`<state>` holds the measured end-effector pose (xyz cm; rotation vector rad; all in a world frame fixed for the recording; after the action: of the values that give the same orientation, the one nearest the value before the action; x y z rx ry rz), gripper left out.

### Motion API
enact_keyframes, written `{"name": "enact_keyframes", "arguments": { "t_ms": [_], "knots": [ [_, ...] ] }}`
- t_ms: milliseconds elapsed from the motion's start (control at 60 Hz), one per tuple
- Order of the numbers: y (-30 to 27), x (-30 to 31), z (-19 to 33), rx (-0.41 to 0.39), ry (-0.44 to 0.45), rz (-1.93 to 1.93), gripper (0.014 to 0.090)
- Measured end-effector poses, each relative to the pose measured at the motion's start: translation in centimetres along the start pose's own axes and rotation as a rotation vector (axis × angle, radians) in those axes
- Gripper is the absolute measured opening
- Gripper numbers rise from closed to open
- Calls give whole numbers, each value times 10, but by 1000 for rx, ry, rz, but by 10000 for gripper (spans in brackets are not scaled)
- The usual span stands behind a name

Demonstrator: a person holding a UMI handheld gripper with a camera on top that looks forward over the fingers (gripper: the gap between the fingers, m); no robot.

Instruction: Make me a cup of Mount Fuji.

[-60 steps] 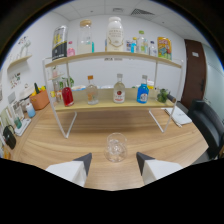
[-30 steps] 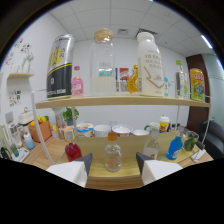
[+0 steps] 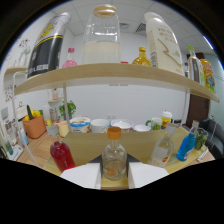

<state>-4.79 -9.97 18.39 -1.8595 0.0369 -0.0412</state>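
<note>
Far left of frame: an orange pot [image 3: 34, 127] with green and yellow items stuck in it sat on the desk behind the rack, with a small potted plant [image 3: 67, 108] a bit to its right.

Upper left: a tall black-and-silver can [image 3: 48, 45] stood on the upper shelf [image 3: 125, 74], leaning with the lens curve. Beside it was a small pink-capped item (too small to identify).

Lower left: a red bottle [image 3: 62, 155] stood on the lower shelf [image 3: 85, 142], just left of the gripper's left finger.

Top centre: a big clear jar [image 3: 101, 37] with a tan lid, pale contents in the lower half, sat on the upper shelf.

Bottom centre: the gripper [image 3: 114, 175] was released, with its white fingers [image 3: 81, 176] spread. A clear glass bottle with an orange cap [image 3: 114, 156] stood between them on the lower shelf. A gap showed on the right side; on the left I could not tell contact from overlap.

Behind that bottle, mid-frame: a row of bowls and cups [image 3: 105, 124] lined up beyond the shelf.

Upper right: a white carton-like bottle [image 3: 164, 43], with a yellow bottle [image 3: 142, 58] just left of it, and further right a green-and-orange packet [image 3: 207, 75].

Lower right: a clear bottle [image 3: 162, 148], then a blue bottle [image 3: 187, 145], both on the lower shelf.
</note>
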Motion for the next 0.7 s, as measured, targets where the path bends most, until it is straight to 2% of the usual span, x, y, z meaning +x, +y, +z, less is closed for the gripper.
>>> {"name": "enact_keyframes", "arguments": {
  "t_ms": [200,483,700],
  "knots": [
    [-8,3,-16,15,-7,-19,353],
    [-2,0,-81,40,-49,18,353],
    [58,-18,-110,-63,-130,248,353]
  ]
}}
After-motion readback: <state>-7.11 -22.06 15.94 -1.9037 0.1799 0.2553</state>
